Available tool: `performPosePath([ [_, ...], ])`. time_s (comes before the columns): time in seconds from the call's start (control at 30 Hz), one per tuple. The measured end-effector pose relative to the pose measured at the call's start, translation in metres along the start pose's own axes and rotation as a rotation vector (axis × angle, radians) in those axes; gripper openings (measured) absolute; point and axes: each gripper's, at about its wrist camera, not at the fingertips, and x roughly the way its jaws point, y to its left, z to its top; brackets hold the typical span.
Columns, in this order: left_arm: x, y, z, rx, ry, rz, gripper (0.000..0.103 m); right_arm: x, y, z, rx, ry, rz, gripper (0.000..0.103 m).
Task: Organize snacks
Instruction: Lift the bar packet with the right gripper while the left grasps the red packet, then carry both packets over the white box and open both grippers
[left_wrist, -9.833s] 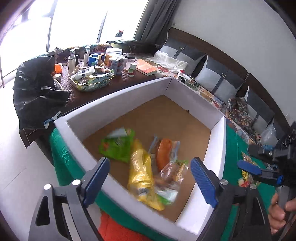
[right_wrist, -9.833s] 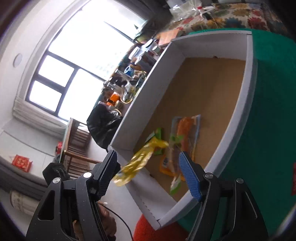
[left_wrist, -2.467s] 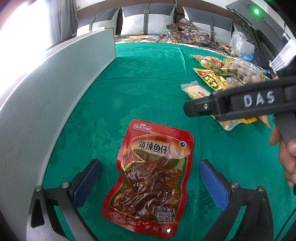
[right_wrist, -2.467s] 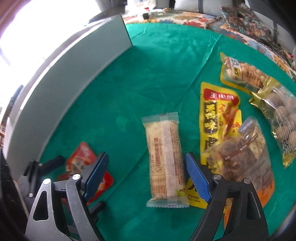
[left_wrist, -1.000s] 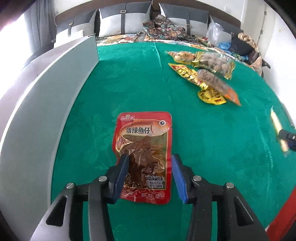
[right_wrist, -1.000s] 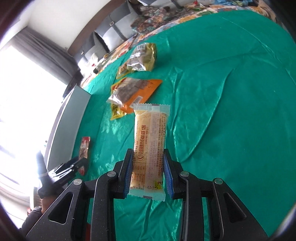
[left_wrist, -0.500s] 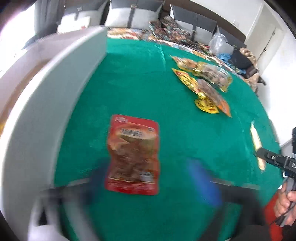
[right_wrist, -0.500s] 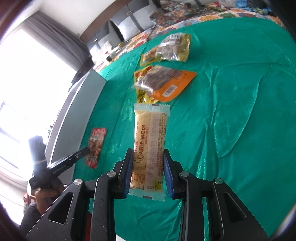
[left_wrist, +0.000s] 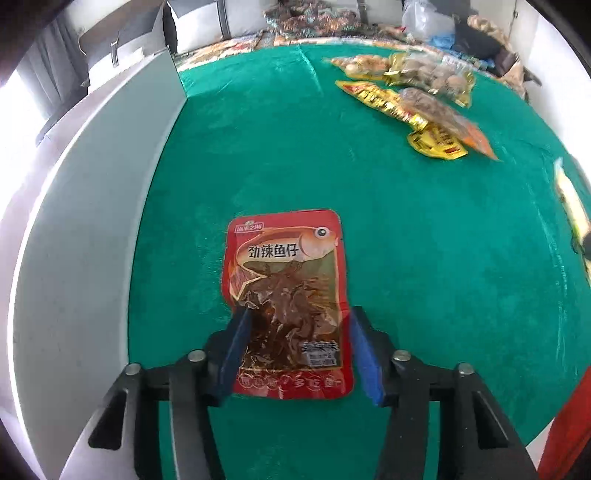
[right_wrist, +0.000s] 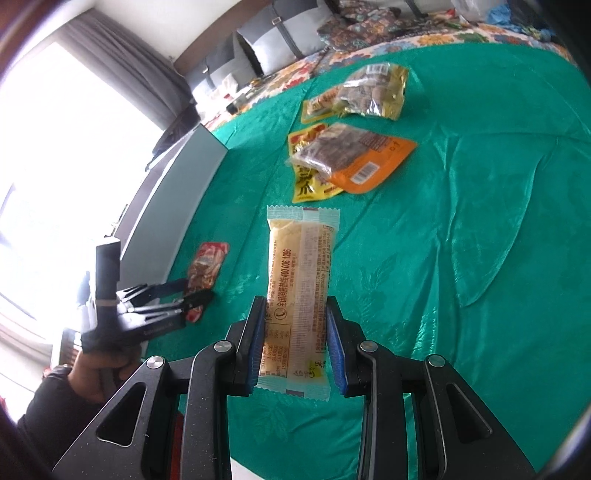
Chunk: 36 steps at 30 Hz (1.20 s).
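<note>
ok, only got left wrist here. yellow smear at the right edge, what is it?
Observer: A long pale-yellow snack bar, clamped near its lower end by the right tool.
Operator: On the cloth or lifted?
Observer: Lifted, as far as I can tell. It sticks straight out ahead of the tool, above the green cloth.
Operator: Orange packet in the pile, which face is up?
Observer: The orange packet has its barcode side up, and it lies over a yellow packet.
</note>
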Motion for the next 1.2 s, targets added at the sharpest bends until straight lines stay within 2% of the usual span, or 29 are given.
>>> performPosePath([
  [0.03, -0.006, 0.003, 0.000, -0.030, -0.017, -0.015, 0.036, -0.001, 0.000, 0.001, -0.001, -0.001, 0.001, 0.032],
  [0.07, -0.014, 0.008, 0.000, -0.075, -0.044, -0.053, 0.015, -0.003, 0.001, 0.002, -0.001, -0.001, 0.003, 0.032],
  [0.1, -0.019, 0.014, 0.002, -0.121, -0.048, -0.110, 0.001, -0.004, 0.002, 0.002, -0.002, -0.003, 0.005, 0.032],
  [0.17, -0.026, 0.025, 0.002, -0.191, -0.065, -0.138, 0.001, -0.005, 0.004, 0.003, 0.000, -0.003, 0.017, 0.032],
  [0.3, -0.020, 0.036, -0.004, -0.244, -0.062, -0.149, 0.001, -0.001, 0.019, 0.013, -0.015, -0.001, 0.041, 0.032],
  [0.37, -0.028, 0.042, -0.006, -0.264, -0.092, -0.175, 0.000, 0.001, 0.026, 0.017, -0.024, -0.002, 0.043, 0.032],
  [0.53, -0.070, 0.061, -0.001, -0.328, -0.210, -0.263, 0.000, 0.002, 0.038, 0.020, -0.040, -0.001, 0.058, 0.032],
  [0.73, -0.096, 0.080, 0.006, -0.381, -0.268, -0.339, 0.000, 0.012, 0.044, 0.024, -0.044, 0.010, 0.062, 0.032],
  [0.87, -0.114, 0.103, 0.004, -0.437, -0.295, -0.387, 0.000, 0.015, 0.049, 0.025, -0.061, 0.017, 0.060, 0.032],
  [0.97, -0.136, 0.126, 0.001, -0.486, -0.351, -0.412, 0.000, 0.016, 0.055, 0.027, -0.072, 0.022, 0.064, 0.032],
  [1.07, -0.166, 0.164, -0.005, -0.541, -0.419, -0.390, 0.000, 0.021, 0.074, 0.036, -0.110, 0.033, 0.077, 0.032],
  [1.2, -0.193, 0.220, -0.023, -0.590, -0.465, -0.256, 0.000, 0.042, 0.135, 0.058, -0.178, 0.045, 0.159, 0.032],
])
